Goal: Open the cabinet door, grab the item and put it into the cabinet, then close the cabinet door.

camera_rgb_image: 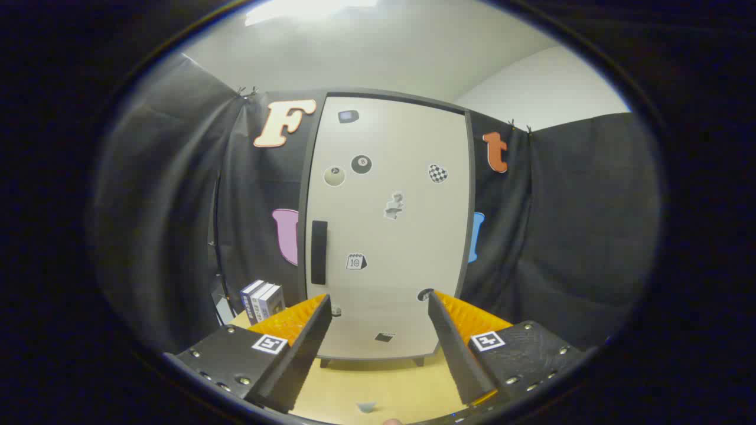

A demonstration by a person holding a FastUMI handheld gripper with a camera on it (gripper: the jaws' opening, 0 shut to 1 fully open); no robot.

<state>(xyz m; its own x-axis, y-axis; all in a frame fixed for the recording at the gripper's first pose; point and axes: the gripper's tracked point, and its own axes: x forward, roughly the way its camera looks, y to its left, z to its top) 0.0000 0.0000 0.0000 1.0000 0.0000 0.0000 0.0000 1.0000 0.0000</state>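
Note:
A tall white cabinet [387, 224] with a dark frame stands on the wooden table, straight ahead of my fingers and some way beyond them. Its door is closed and carries several small stickers. A dark vertical handle [319, 252] sits at the door's left edge, above my left finger. My gripper [378, 304] is open, fingers spread wide with nothing between them. Several boxes [261, 301] with blue and white sides stand upright left of the cabinet, just beyond my left finger.
The light wooden table [378, 383] runs from under my fingers to the cabinet's feet. A small pale object [366, 406] lies on it close below the gripper. Black cloth walls close in on both sides of the cabinet.

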